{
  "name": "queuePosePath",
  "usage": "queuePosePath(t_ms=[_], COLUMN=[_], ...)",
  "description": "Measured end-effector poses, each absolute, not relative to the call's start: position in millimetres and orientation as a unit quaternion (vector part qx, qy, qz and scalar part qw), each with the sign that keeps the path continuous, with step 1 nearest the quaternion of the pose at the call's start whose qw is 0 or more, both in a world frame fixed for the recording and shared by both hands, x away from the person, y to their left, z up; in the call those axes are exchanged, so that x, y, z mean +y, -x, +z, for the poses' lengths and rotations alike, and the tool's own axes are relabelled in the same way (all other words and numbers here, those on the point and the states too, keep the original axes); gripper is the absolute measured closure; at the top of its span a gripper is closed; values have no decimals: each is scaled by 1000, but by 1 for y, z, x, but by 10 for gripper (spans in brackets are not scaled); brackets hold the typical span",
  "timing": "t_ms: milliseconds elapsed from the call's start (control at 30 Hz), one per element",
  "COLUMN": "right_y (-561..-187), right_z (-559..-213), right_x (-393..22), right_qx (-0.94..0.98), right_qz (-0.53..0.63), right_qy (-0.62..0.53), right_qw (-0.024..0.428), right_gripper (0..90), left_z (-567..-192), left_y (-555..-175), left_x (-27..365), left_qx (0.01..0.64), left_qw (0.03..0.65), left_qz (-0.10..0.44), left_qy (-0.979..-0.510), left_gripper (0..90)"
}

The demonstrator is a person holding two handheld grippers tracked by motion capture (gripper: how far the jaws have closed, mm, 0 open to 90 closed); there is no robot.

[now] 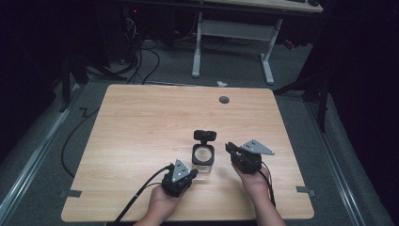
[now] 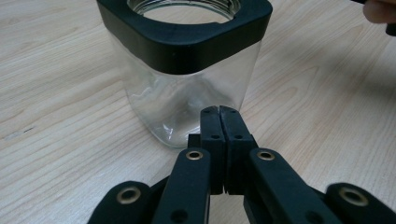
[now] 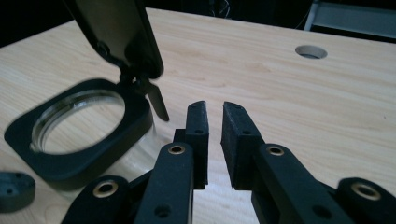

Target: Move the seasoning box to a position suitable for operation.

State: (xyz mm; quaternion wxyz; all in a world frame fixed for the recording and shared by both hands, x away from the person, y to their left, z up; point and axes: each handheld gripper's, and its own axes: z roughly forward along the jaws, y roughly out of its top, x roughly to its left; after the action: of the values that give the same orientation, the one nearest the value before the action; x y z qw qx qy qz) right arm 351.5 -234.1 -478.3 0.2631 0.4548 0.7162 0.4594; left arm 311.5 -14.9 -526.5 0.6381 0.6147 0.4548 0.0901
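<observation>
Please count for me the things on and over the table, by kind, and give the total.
Clear jar with black collar, hinged lid open: 1
Hand-held grippers: 2, left gripper and right gripper
Wooden table: 1
Total: 4

Wide bare wood all across the far half of the light wooden bench (image 1: 141,122), open lanes left and right. One obstacle mid-bench: a clear glass jar with a square black collar (image 1: 203,156), its black hinged lid (image 1: 205,135) standing up behind. The left hand-held gripper (image 1: 184,175), jaws together, sits just beside its front; the right hand-held gripper (image 1: 231,149), jaws slightly parted, flanks its other side.
</observation>
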Motion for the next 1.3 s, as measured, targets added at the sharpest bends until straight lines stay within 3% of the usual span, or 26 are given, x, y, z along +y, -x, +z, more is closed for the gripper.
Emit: queuePosePath(t_ms=[333, 833, 1300], right_y=[-368, -385, -390], right_z=[-458, -418, -418], right_x=[-222, -197, -184], right_qx=[717, 714, 728], right_qz=[472, 495, 490], right_qy=[-438, -406, -395], right_qw=[267, 283, 272], right_gripper=[899, 899, 898], left_z=[-528, -529, -530], left_y=[-313, -314, -315], left_x=[-22, -29, -30], left_qx=[452, 446, 446], left_qw=[638, 639, 636], left_qz=[89, 90, 91], left_qy=[-617, -620, -623], left_gripper=[893, 896, 900])
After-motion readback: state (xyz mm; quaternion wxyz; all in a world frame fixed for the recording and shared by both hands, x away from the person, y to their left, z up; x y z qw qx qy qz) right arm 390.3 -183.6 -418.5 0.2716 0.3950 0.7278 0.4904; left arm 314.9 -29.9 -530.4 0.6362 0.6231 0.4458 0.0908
